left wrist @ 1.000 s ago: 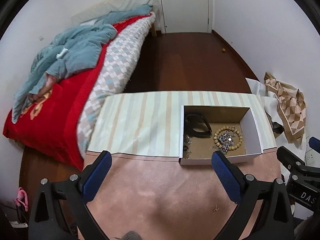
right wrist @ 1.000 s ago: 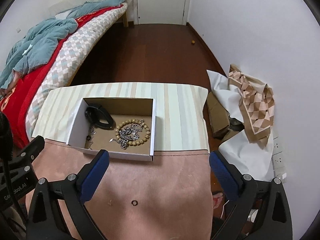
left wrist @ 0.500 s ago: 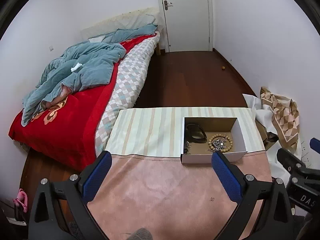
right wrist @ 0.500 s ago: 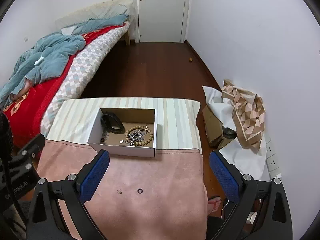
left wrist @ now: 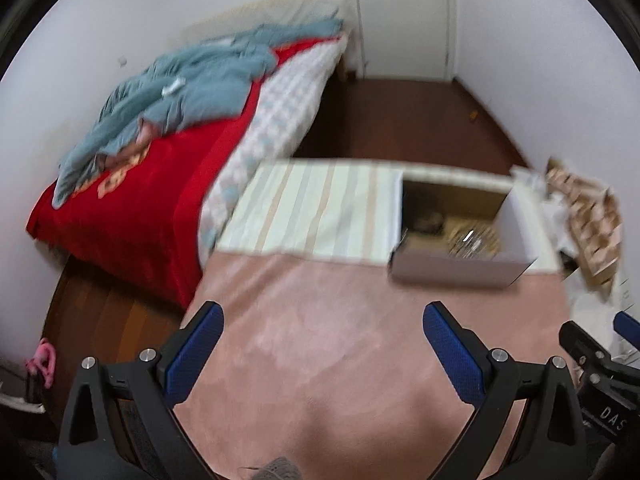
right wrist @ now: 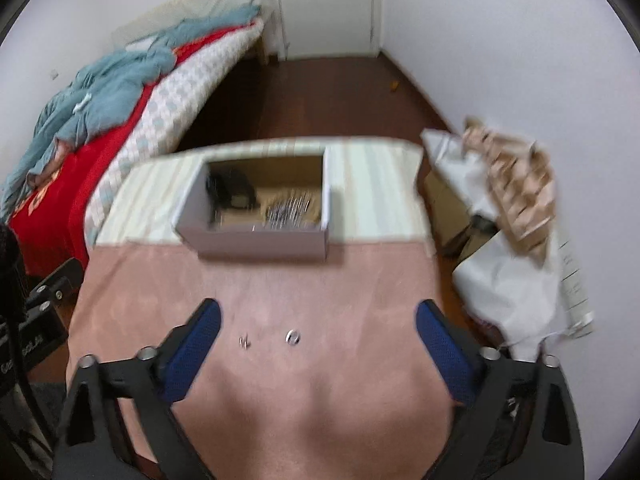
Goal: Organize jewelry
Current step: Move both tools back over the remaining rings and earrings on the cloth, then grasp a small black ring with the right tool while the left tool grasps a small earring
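Note:
An open cardboard box (right wrist: pixel 256 236) stands at the far side of the pink table mat (right wrist: pixel 260 380); it also shows in the left wrist view (left wrist: pixel 460 268). Inside lie a black band (right wrist: pixel 230 188) and a pile of beads and chain (right wrist: pixel 290 210). A small ring (right wrist: pixel 293 337) and a tiny earring (right wrist: pixel 244 342) lie loose on the mat between the right gripper's fingers. My right gripper (right wrist: pixel 318 324) is open and empty above them. My left gripper (left wrist: pixel 322 328) is open and empty over bare mat. Both views are blurred.
A striped cloth (left wrist: pixel 316 212) covers the table's far half. A bed with red and blue covers (left wrist: pixel 160 128) stands at the left. Crumpled paper and patterned fabric (right wrist: pixel 516 184) lie on the floor at the right. A white door (right wrist: pixel 328 4) is at the back.
Both grippers have pulled back from the box and tilted. The ring and earring, once low in the right view, now lie between the right fingers. Both grippers stay open.

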Demonstrator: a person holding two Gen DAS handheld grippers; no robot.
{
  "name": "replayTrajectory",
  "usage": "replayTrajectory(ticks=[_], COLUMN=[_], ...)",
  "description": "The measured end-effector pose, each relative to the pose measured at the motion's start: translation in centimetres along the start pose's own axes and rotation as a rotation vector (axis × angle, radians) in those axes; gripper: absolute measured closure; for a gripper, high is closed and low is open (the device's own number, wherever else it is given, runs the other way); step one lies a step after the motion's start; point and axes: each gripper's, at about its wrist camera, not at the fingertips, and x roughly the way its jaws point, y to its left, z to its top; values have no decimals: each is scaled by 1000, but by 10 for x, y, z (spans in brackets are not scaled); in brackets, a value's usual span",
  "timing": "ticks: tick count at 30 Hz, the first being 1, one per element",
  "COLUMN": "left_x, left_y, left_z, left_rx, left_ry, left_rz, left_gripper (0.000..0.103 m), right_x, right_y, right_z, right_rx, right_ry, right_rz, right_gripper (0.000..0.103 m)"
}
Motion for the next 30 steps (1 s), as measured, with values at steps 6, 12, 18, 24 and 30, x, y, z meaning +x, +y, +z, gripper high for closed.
replayTrajectory(ticks=[6, 12, 18, 24, 30], left_x=[60, 82, 89, 88, 84], left_y=[-7, -10, -14, -36, -83], left_z=[-30, -42, -43, -49, -59], left_rx=[32, 66, 87, 98, 155], left_ry=[118, 148, 155, 180, 201], left_rz=[61, 91, 101, 8, -137], left_gripper=[1, 1, 1, 1, 2], right_x=[80, 109, 116, 105, 86], right_y=[-3, 7, 22, -2, -38], right_z=[-37, -55, -58, -58, -57], right_rx=[21, -15, -93, -13, 65], right_ry=[97, 92, 76, 67, 47], right_rz=[75, 77, 16, 33, 0], right_gripper=[46, 58, 90, 90, 90])
